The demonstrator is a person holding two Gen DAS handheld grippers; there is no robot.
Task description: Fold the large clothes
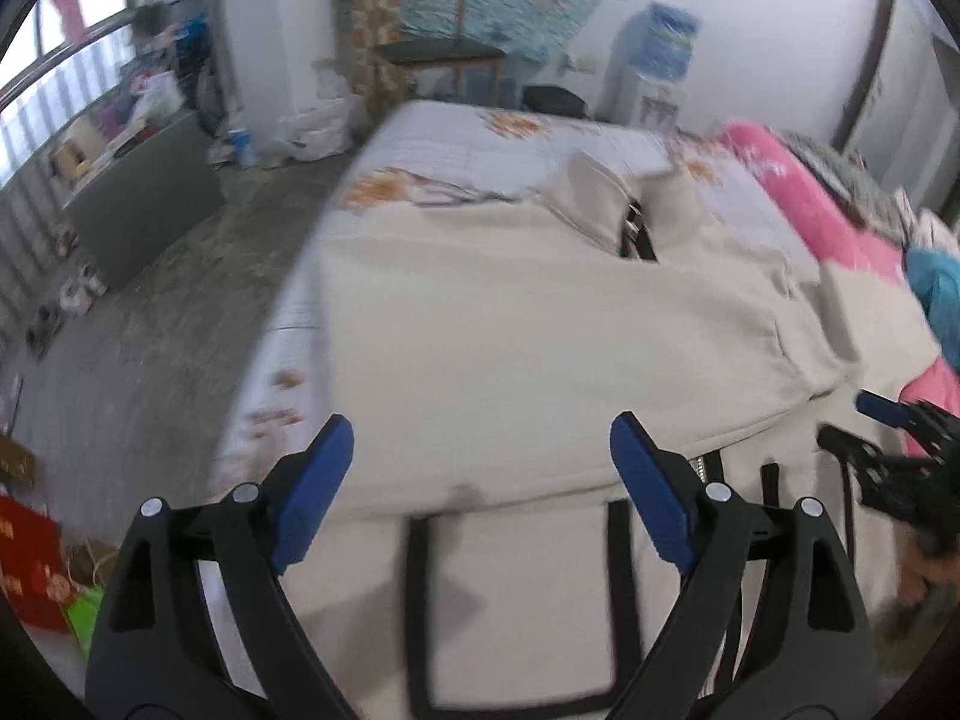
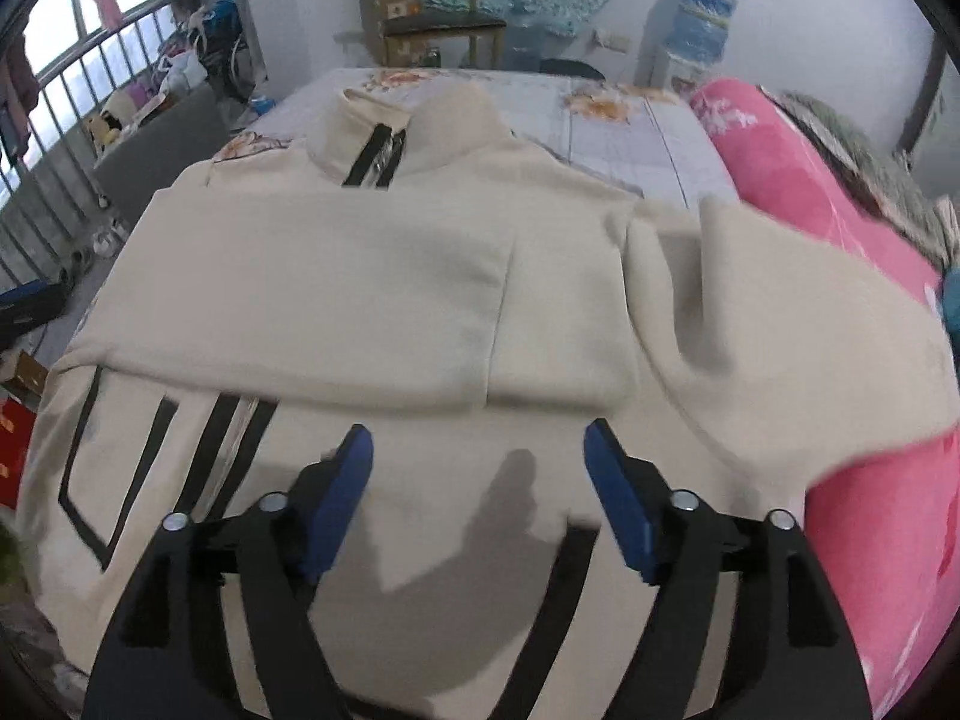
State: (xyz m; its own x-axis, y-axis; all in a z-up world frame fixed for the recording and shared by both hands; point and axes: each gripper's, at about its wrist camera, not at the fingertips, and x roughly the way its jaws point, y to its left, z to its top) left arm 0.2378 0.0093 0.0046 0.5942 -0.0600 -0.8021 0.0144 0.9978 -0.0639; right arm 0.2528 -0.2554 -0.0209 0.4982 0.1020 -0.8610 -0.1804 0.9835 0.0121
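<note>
**Both sleeves laid over, grippers clear of the cloth**

The cream jacket (image 2: 372,276) lies spread on the bed (image 2: 624,132), collar end toward the far wall, black stripes on the half nearest me. One sleeve (image 2: 336,300) is folded across the chest, and the other sleeve (image 2: 780,324) drapes over it from the side of the pink quilt (image 2: 798,180). The left gripper (image 1: 480,468) hangs above the jacket's striped near half with its jaws wide apart and nothing between them; the right gripper (image 2: 477,468) hovers over the same half, just short of the folded sleeve's edge, also spread and empty.

My guess is the next fold brings the near hem up toward the collar. To do that well, each gripper should pinch the hem near a corner of the jacket, taking both layers, and lift together so the edge stays straight. The quilt-side sleeve looks rumpled; flattening it first would keep a lump out of the fold
</note>
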